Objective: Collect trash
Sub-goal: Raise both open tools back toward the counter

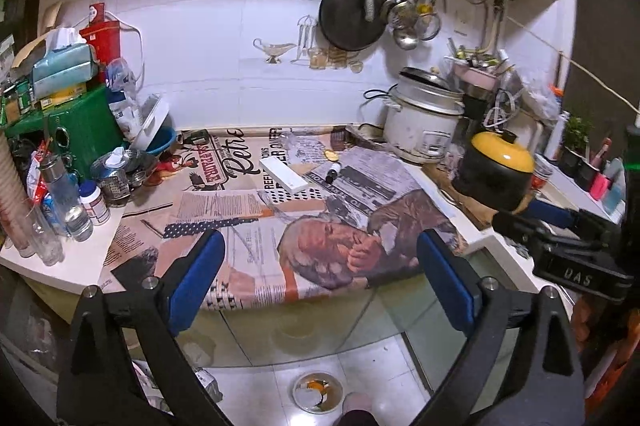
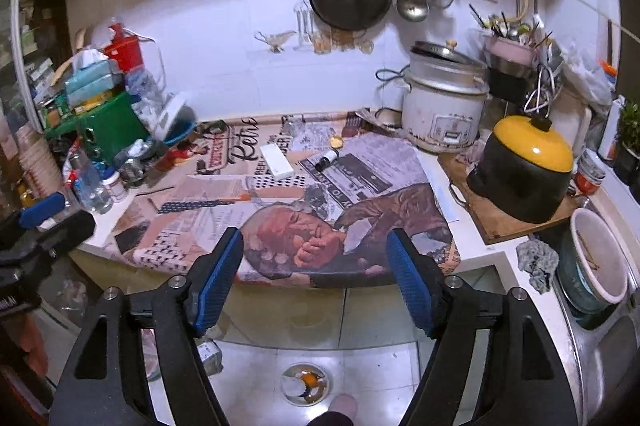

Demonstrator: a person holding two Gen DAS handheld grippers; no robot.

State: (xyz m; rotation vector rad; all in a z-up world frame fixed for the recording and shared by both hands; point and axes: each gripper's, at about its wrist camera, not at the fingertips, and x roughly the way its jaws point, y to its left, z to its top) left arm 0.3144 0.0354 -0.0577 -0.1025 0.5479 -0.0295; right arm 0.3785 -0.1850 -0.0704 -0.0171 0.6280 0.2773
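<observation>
Blue pads: left gripper (image 1: 320, 278) and right gripper (image 2: 315, 280) both stand wide apart, holding nothing, low in each frame before the counter edge.
Trash, my judgement: white box (image 1: 283, 175), small dark bottle (image 1: 333, 173), crumpled clear plastic (image 1: 298, 145), all mid-frame on the printed cloth (image 1: 240, 209).
Good approach: reach over the cloth, take the bottle across its body.
Risk: rice cooker (image 2: 444, 109) stands near.

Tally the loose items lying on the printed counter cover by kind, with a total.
White flat box: 1
Small dark bottle: 1
Round yellow piece, identity unclear: 1
Crumpled clear wrapper: 1
Total: 4
Both the left gripper and the right gripper are open and hold nothing.
</observation>
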